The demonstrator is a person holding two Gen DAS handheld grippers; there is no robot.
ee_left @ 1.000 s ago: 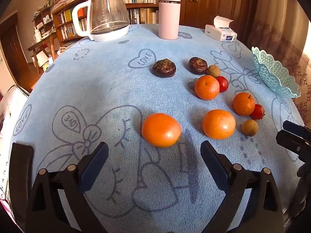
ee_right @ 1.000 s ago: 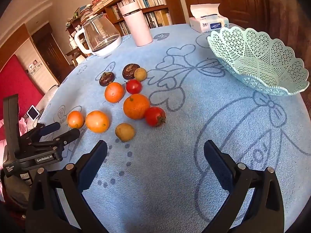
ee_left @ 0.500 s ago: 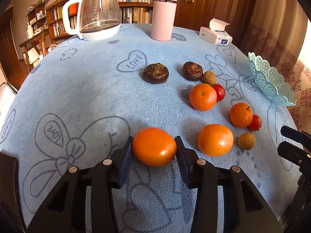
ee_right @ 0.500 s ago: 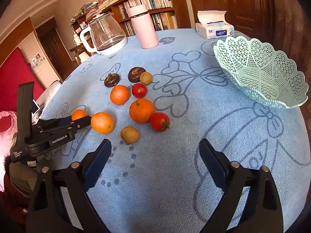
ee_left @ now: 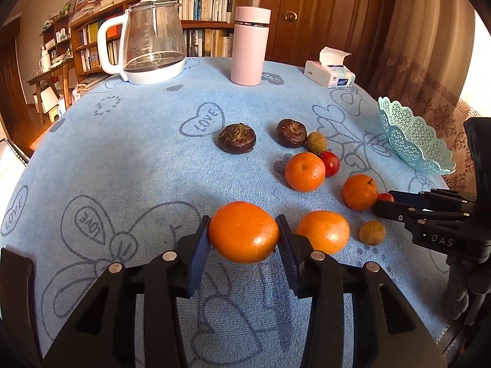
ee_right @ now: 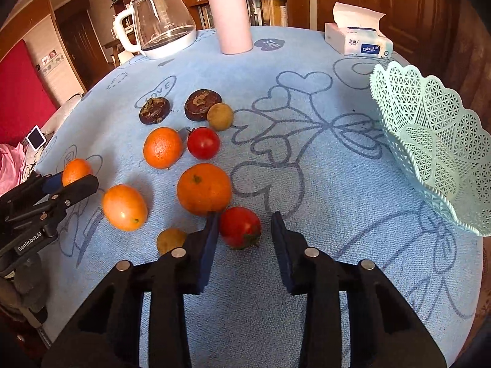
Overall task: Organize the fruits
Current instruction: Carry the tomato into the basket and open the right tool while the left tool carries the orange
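Note:
My left gripper [ee_left: 244, 237] is shut on an orange [ee_left: 244, 236], both pads pressed on its sides, low over the blue cloth; it shows in the right wrist view [ee_right: 75, 171] too. My right gripper [ee_right: 245, 230] is open around a red tomato [ee_right: 240, 227]; the left pad is close to it and a gap remains on the right. It also appears in the left wrist view [ee_left: 399, 208]. The mint lattice basket [ee_right: 435, 153] stands at the right, tilted, and shows in the left wrist view [ee_left: 411, 138].
Loose on the cloth: oranges [ee_right: 204, 188] [ee_right: 124, 207] [ee_right: 162, 147], a second tomato [ee_right: 203, 142], small brown fruits [ee_right: 170, 239] [ee_right: 219, 116], two dark round ones [ee_right: 155, 110] [ee_right: 201, 104]. At the back stand a glass kettle [ee_right: 165, 24], pink bottle [ee_right: 230, 12], tissue pack [ee_right: 357, 40].
My left gripper closed on the orange and lifted it slightly. My right gripper moved forward and narrowed from wide open to bracket the tomato.

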